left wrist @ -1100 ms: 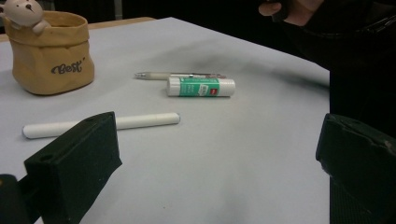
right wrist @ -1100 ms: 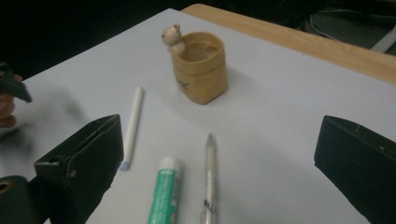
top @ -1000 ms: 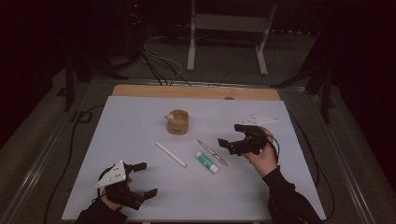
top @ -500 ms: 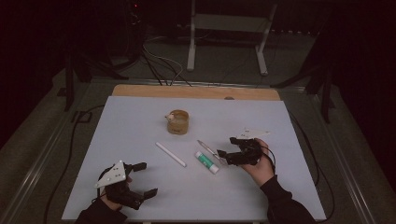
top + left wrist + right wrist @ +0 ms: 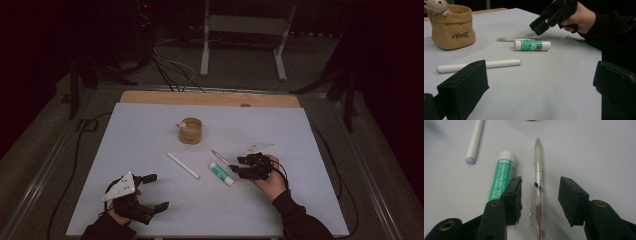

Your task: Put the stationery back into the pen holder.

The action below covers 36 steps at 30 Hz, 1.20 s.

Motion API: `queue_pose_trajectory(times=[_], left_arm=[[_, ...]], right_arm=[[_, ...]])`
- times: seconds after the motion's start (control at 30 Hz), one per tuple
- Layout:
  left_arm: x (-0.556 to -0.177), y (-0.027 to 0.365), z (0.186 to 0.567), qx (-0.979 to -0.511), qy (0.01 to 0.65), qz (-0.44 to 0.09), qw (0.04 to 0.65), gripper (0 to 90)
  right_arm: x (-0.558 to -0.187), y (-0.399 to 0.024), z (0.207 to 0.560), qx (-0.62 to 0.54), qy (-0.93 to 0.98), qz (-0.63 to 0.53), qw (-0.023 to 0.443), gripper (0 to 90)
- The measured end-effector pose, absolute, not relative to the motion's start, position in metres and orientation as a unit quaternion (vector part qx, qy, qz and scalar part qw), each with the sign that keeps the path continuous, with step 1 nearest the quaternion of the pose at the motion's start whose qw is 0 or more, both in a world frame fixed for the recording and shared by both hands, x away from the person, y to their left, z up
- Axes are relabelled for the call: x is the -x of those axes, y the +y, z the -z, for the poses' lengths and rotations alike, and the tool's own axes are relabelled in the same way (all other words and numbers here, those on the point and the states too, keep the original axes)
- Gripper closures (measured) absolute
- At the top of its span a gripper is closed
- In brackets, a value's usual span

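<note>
Left gripper (image 5: 150,192) rests at the table's (image 5: 320,200) near edge, jaws wide, nothing between them. Right gripper (image 5: 540,197) sits low over the clear pen (image 5: 537,192), jaws just been closing, straddling it, pads not yet touching. Glue stick (image 5: 500,177) lies just beside the pen; white stick (image 5: 182,165) and tan pot (image 5: 190,130) farther off.

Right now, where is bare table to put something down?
Free: the table's left side beyond the bag, and its far right corner. Crowded: the middle, with stick, glue, pen and right gripper.
</note>
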<state>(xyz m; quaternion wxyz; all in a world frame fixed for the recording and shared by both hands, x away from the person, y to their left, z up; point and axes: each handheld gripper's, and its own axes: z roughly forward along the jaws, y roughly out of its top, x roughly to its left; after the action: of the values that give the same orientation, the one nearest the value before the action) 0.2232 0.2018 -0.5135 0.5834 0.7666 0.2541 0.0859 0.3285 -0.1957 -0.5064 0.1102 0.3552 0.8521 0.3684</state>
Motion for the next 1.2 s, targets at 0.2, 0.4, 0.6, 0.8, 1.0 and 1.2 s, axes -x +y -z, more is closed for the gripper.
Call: queue_pose_trajectory(times=[0.2,0.4,0.6,0.8,1.0,1.2], left_arm=[[-0.223,0.202,0.513,-0.765,0.255,-0.089,0.584,0.2],[-0.224,0.202,0.514,-0.766,0.256,-0.087,0.583,0.2],[-0.223,0.202,0.513,-0.766,0.256,-0.087,0.584,0.2],[-0.223,0.201,0.513,-0.767,0.255,-0.089,0.582,0.2],[-0.224,0.200,0.513,-0.768,0.254,-0.087,0.581,0.2],[-0.226,0.199,0.514,-0.772,0.255,-0.077,0.577,0.3]], right_arm=[[-0.334,-0.185,0.517,-0.354,0.867,-0.330,0.119,58.5],[-0.335,-0.178,0.521,-0.347,0.880,-0.303,0.117,65.4],[-0.332,-0.172,0.520,-0.351,0.884,-0.280,0.131,76.6],[-0.333,-0.174,0.520,-0.371,0.875,-0.288,0.121,77.1],[-0.335,-0.184,0.517,-0.389,0.861,-0.309,0.111,77.0],[-0.329,-0.192,0.512,-0.399,0.848,-0.333,0.102,77.0]])
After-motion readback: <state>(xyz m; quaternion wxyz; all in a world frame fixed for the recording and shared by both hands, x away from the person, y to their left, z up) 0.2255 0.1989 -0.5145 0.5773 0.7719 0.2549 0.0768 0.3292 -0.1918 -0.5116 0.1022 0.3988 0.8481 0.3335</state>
